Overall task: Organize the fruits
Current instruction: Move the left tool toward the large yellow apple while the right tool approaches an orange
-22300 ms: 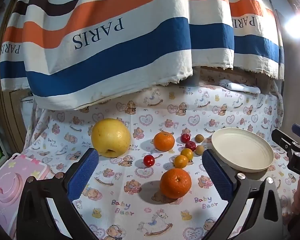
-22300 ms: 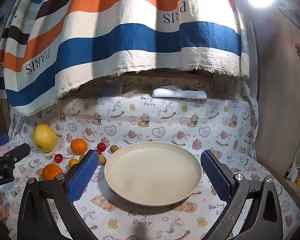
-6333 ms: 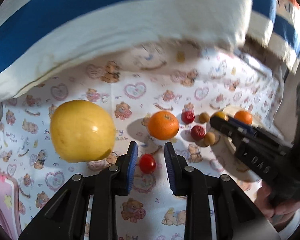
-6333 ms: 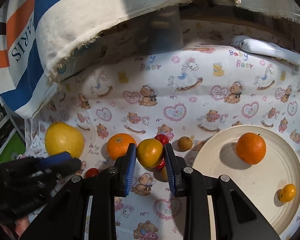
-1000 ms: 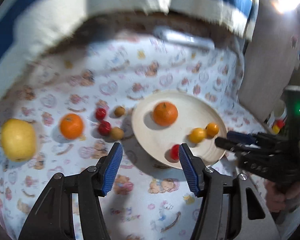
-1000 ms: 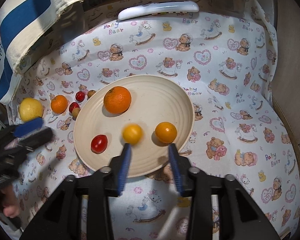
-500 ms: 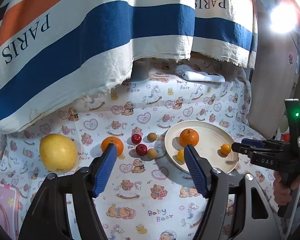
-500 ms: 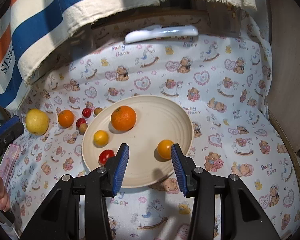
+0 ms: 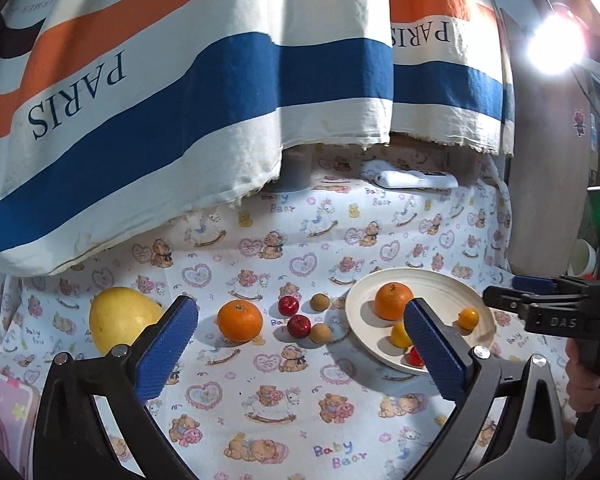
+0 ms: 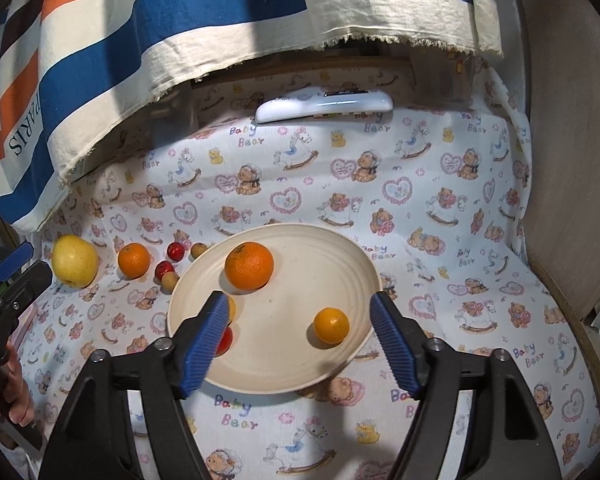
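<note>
Nearest us, our left gripper stands with its blue pads spread as wide as they go, nothing between them; its jaws have just been opening. Our right gripper is also parted and empty above the near rim of the cream plate, its jaws having just opened too. A second ago the right one hung closer over the plate with a small yellow-orange fruit just ahead of its pads; now that fruit lies on the plate beside the left pad.

The plate now holds 4 pieces: a large orange, a small orange citrus, that yellow-orange one, and a red cherry tomato half hidden behind the pad. We judge both hands free for the next pick.

Further left on the cloth, 6 pieces wait: a second orange, 2 small red fruits, 2 small brown ones, and the big yellow pear-like fruit well apart at the far left.

The surface is a tablecloth printed with bears, hearts and rocking horses. A white remote control lies at the back edge, under a hanging striped towel lettered PARIS. A bright lamp glares at upper right beside a wooden panel.
</note>
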The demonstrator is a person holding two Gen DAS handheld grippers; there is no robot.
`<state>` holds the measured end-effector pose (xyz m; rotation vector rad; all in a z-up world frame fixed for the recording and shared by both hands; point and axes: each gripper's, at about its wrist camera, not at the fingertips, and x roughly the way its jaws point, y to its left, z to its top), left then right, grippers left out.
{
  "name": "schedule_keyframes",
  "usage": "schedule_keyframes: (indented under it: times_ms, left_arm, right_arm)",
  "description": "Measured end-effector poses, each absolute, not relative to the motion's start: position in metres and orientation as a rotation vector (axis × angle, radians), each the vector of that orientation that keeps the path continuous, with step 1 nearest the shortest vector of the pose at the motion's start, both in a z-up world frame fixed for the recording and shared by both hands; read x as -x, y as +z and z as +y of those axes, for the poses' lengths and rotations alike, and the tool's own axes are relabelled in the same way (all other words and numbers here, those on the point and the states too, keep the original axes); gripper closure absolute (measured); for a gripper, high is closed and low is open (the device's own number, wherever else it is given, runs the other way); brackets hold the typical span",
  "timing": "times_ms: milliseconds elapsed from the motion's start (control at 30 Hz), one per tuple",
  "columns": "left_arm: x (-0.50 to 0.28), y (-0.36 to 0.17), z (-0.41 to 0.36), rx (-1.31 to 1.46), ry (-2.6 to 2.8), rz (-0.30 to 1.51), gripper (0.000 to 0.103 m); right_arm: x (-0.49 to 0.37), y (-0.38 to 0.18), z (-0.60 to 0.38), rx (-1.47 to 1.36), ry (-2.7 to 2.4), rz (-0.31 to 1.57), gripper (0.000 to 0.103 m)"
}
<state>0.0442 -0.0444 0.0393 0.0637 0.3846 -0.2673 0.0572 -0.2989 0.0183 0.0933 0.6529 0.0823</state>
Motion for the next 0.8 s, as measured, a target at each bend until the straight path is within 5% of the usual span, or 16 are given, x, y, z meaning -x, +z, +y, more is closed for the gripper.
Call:
schedule_keyframes:
  times_ms: [33, 800]
  left_arm:
    - [-0.045, 0.038, -0.044, -0.065, -0.268, 0.379, 0.001]
    - [-0.092, 0.049, 0.046, 0.077, -0.057, 0.515, 0.001]
  right_arm:
    - [-0.057, 0.018, -0.300, -0.096, 0.076, 0.647, 0.015]
    - [-0.069, 0.026, -0.251, -0.035, 0.088, 0.625, 0.014]
